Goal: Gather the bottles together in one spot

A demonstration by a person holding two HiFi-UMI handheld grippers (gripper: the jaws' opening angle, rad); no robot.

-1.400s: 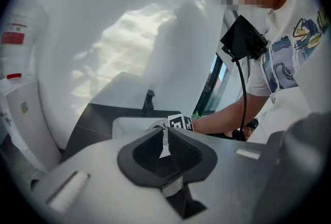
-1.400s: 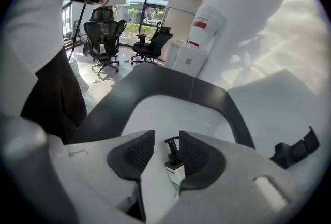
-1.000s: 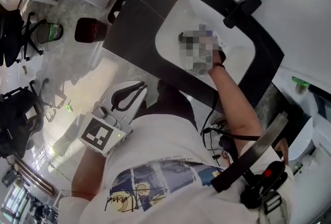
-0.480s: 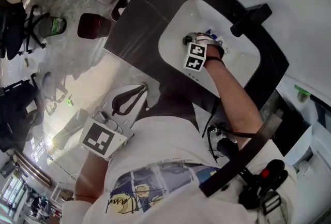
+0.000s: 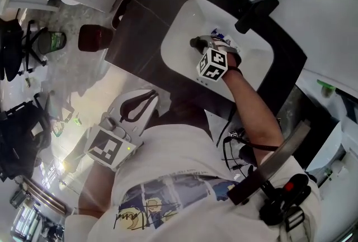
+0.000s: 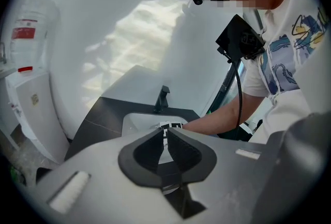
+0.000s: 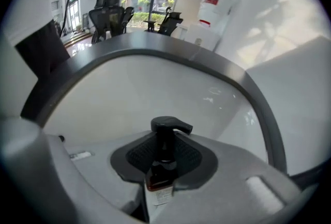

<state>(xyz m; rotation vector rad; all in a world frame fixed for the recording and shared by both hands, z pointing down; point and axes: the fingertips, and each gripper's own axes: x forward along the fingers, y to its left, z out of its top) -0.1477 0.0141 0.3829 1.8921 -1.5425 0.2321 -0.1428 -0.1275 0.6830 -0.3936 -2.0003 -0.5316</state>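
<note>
Right tool (image 7: 164, 151) is closing its jaws on one bottle (image 7: 160, 168), pads against its sides: amber body, white label, black pump head, inside the white sink (image 7: 155, 88). Left tool (image 6: 166, 141), empty, jaws pressed together, hangs off the dark worktop (image 5: 142, 20). One black faucet (image 5: 256, 13) stands beyond.

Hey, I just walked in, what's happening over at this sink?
A person is working with a handheld gripper in each hand. The right gripper reaches down into the white sink, and its tongs are closing on a brown pump bottle with a black pump top that stands between them. The left gripper hangs back by the person's body, tongs together with nothing in them.
</note>
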